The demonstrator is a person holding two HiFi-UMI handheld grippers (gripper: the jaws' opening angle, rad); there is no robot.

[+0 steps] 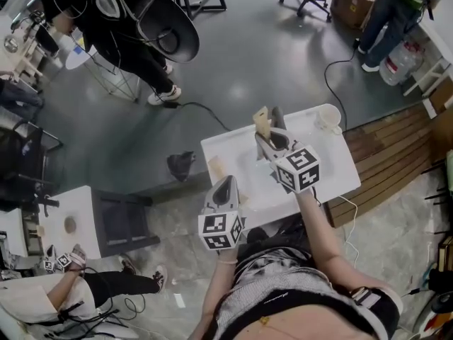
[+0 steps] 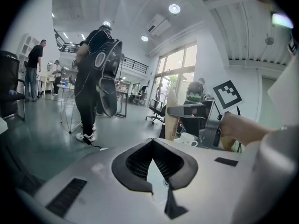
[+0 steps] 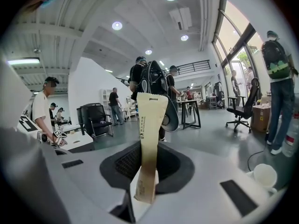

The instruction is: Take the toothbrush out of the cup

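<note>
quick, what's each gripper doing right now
left gripper: closed, nothing in it
right gripper: closed on the wrapped toothbrush

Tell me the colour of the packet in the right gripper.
The packet is pale tan, with dark print; right gripper view shows it best.

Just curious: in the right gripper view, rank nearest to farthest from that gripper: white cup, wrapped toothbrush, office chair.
1. wrapped toothbrush, held between the jaws, centre.
2. white cup, low at right.
3. office chair, far off, right.
</note>
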